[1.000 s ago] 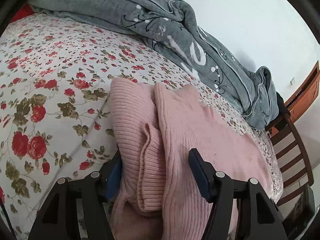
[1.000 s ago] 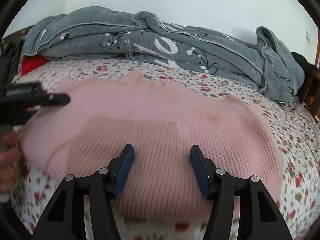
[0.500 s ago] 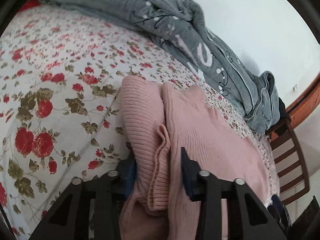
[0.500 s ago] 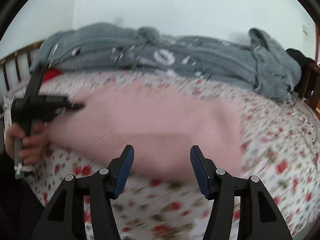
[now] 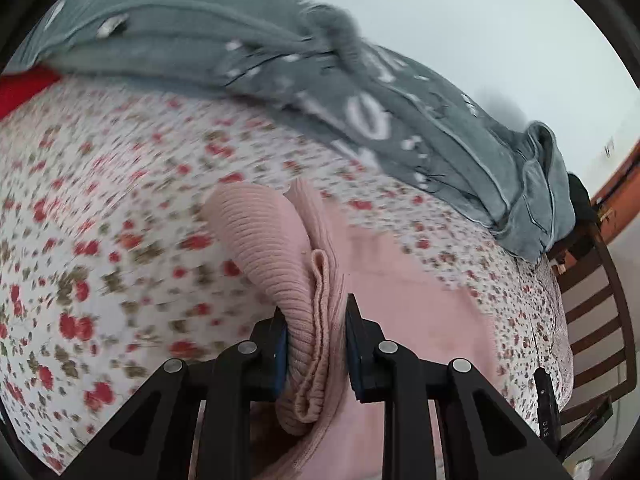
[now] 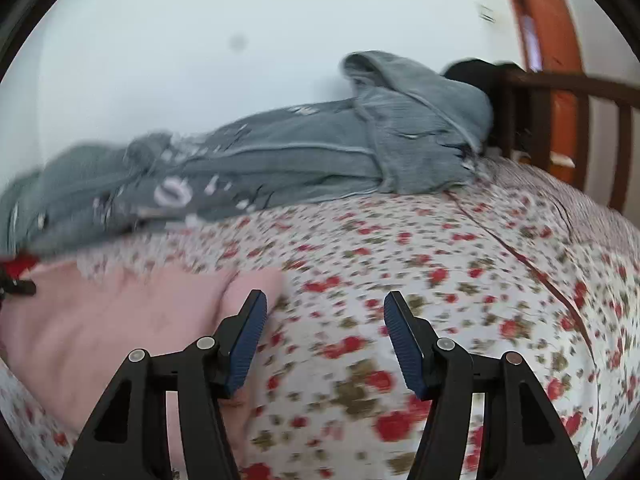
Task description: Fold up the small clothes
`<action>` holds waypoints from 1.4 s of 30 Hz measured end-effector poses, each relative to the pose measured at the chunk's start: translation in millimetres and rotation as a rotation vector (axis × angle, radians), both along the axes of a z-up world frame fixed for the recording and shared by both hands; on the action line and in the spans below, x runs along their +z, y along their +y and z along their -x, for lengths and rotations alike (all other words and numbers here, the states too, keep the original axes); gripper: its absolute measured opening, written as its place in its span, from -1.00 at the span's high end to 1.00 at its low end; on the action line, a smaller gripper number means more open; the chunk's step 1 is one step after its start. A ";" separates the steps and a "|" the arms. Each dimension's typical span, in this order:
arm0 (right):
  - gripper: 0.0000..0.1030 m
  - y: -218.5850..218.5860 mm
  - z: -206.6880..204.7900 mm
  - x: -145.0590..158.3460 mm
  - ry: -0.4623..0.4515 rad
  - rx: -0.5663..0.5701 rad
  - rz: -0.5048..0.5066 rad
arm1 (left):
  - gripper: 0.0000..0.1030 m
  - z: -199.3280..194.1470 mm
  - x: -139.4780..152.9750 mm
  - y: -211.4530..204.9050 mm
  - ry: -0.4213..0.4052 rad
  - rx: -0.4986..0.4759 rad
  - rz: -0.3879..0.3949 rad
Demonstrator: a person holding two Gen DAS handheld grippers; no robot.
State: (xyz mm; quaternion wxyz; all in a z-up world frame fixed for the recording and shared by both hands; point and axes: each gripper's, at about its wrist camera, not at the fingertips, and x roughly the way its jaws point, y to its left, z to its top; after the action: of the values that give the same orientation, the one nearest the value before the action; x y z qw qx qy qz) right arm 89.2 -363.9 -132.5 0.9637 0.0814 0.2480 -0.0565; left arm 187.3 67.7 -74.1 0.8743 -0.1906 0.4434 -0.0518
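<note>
Left wrist view: my left claw (image 5: 316, 344) is closing on a bunched fold of the pink ribbed sweater (image 5: 276, 256), both blue pads pressing the knit from either side. The gathered fold stands up from the bed, while the rest of the garment spreads flat toward the foot edge of the flowered bedsheet (image 5: 120, 208). A grey blanket (image 5: 360, 104) lies heaped along the far edge of the bed, against the white wall. A dark wooden chair (image 5: 592, 304) stands just beside the foot edge.

Right wrist view: my right claw (image 6: 324, 340) hangs with its jaws apart and nothing between them, over bare flowered sheet. The sweater (image 6: 120, 320) lies to the left of it, its near corner passing behind my left-hand finger (image 6: 244, 336); whether it touches I cannot tell, as the picture is blurred. The grey blanket (image 6: 320, 152) runs along the far edge, and the wooden rails (image 6: 560, 92) rise at the far right corner
</note>
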 end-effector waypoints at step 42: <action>-0.58 -13.0 -15.9 10.9 0.082 0.269 -0.427 | -0.18 45.7 -62.9 -18.6 -0.107 -0.067 -0.271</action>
State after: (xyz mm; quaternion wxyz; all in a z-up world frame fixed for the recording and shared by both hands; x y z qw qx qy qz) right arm 105.1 -376.9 -121.6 0.9127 0.2469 0.3017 0.1225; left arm 141.6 49.1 -137.0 0.9122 -0.0531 0.4051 -0.0308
